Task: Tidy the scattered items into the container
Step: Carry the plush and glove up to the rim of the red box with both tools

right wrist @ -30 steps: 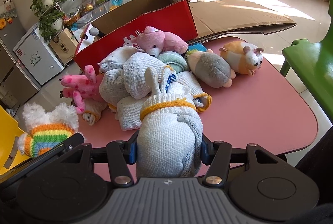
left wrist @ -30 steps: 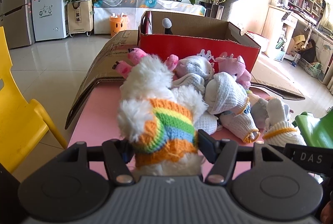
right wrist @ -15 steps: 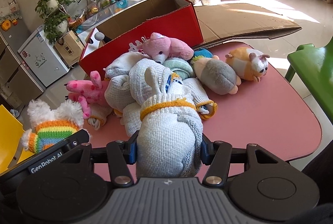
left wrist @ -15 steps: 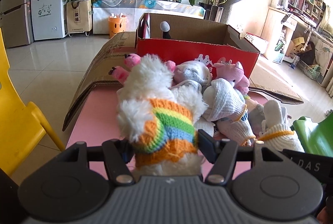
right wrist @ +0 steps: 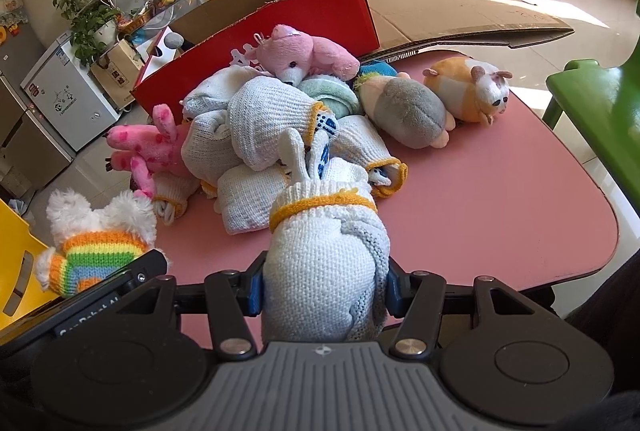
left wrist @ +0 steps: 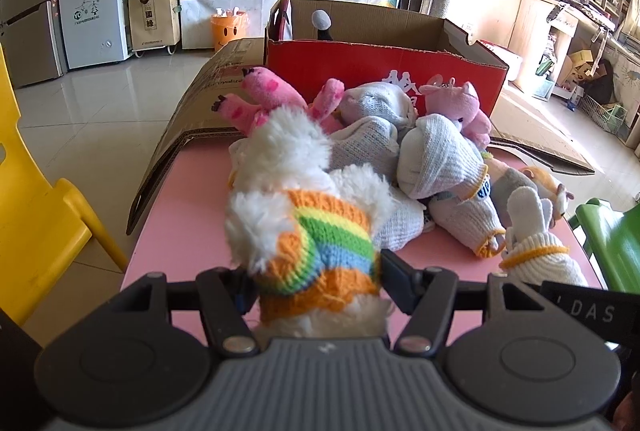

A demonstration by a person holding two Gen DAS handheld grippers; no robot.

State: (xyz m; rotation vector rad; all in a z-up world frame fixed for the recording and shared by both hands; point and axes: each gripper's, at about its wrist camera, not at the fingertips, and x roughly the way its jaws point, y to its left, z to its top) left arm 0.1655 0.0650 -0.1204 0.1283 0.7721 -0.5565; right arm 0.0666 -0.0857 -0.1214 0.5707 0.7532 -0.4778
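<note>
Toys (right wrist: 280,119) lie before the box (left wrist: 384,67); left gripper (left wrist: 316,287) pinches a plush dog (left wrist: 308,215), right gripper (right wrist: 324,287) pinches a rolled glove (right wrist: 324,263).

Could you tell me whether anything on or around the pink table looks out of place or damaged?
The red cardboard box has a ragged, torn top edge, and its brown flaps splay flat outward. Plush toys and rolled gloves lie jumbled on the pink table against it. Nothing looks spilled.
</note>
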